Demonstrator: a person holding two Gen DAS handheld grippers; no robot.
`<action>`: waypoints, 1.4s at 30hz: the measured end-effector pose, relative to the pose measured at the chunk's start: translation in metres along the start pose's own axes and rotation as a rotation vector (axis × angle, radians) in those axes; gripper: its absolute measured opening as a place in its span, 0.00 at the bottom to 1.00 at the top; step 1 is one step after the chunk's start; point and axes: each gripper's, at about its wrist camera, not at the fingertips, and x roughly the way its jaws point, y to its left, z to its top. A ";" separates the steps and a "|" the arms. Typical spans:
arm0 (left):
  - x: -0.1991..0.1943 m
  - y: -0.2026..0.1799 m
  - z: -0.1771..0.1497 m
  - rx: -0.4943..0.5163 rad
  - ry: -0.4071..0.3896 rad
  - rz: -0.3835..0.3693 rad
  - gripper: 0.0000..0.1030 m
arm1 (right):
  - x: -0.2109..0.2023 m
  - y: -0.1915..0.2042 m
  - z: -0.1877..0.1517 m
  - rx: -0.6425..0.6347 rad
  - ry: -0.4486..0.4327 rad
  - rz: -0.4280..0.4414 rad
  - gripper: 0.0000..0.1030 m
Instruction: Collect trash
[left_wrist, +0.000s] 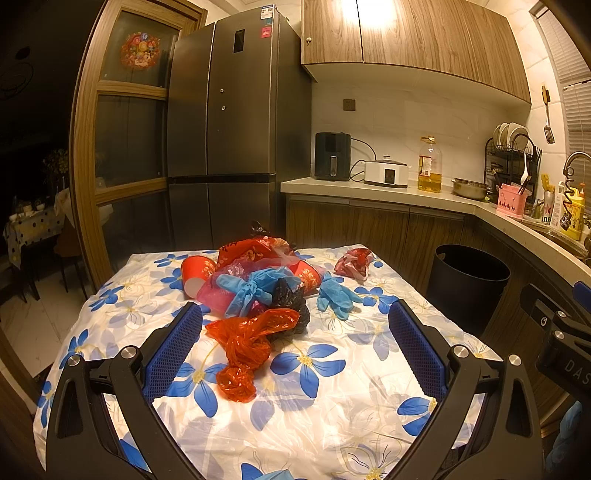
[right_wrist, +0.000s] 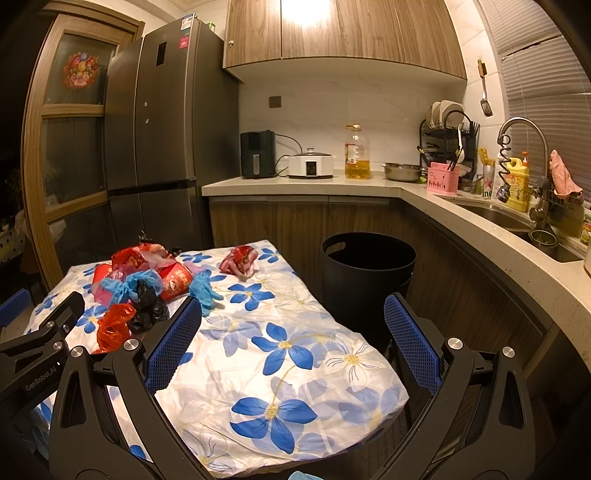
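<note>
Left wrist view: your left gripper (left_wrist: 295, 332) hangs over the near part of the table (left_wrist: 332, 435), fingers spread wide, holding nothing. Between and just ahead of the pads lies the crumpled red plastic bag (left_wrist: 243, 343), nearest piece of the heap. Behind it, touching, a knotted black bag (left_wrist: 291, 301). Farther ahead: a blue glove (left_wrist: 247, 291) draped over pink plastic, two red paper cups on their sides (left_wrist: 195, 275), and more red wrapping at the back. Second blue glove (left_wrist: 334, 297) lies ahead and right of the pads, apart from the heap. A small red-and-clear bundle (left_wrist: 354, 262) sits well ahead to the right, near the far table edge.

Right wrist view: your right gripper (right_wrist: 293, 339) is also spread and empty, aimed past the table's right corner. Heap sits off to its left; only flowered cloth lies between the pads. Black bin (right_wrist: 367, 266) stands on the floor straight ahead, just beyond the table edge. Its inside is dark; you cannot tell whether anything is in it.

Judgement: the spread pads read as set for a first pick, nothing collected yet as far as shows. The left tool is lined up on the red bag; the right, closer to the bin, suits the drop.
</note>
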 end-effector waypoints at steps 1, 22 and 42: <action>0.000 -0.001 0.000 -0.001 0.000 -0.001 0.94 | 0.000 0.000 0.000 0.000 0.000 -0.001 0.95; 0.000 0.001 -0.001 -0.002 0.000 -0.001 0.94 | 0.000 0.000 0.000 -0.001 -0.002 0.001 0.95; 0.010 0.020 -0.015 -0.038 -0.008 0.035 0.94 | 0.018 0.000 -0.005 0.006 0.020 0.027 0.95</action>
